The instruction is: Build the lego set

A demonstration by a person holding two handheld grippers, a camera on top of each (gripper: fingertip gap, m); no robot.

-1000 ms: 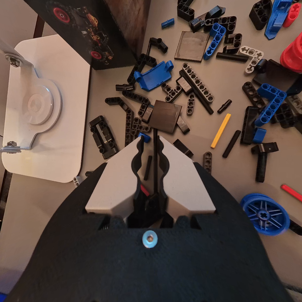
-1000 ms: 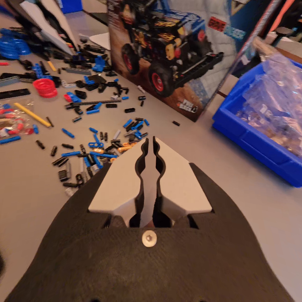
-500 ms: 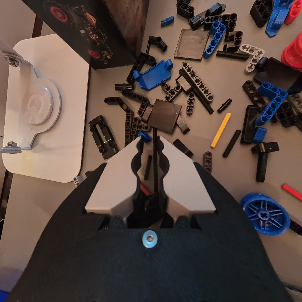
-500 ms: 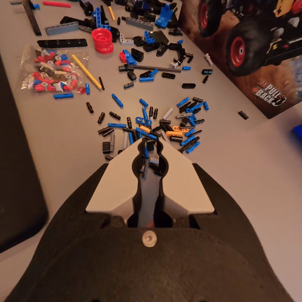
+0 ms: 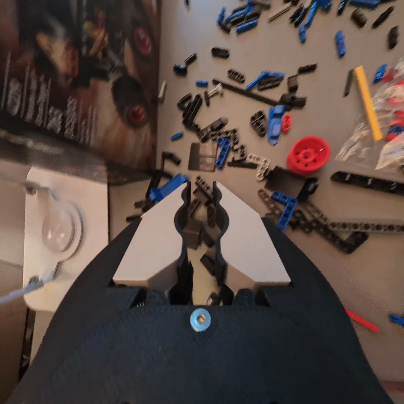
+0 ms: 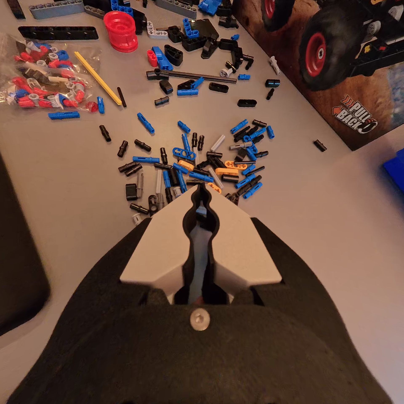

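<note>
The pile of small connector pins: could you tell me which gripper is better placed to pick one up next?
The right gripper, probably. Its closed tips sit at the near edge of the pin pile. The left gripper, open, hovers over the black beams, away from the pins.

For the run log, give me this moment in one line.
right gripper: fingers closed at pin pile, grasp unclear | left gripper: open, empty, above beams

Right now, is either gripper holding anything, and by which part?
Left gripper: jaws apart, nothing clamped. Right gripper: tips together over the pin pile; a blue piece shows in the hollow behind them, but held or lying underneath cannot be told.
</note>
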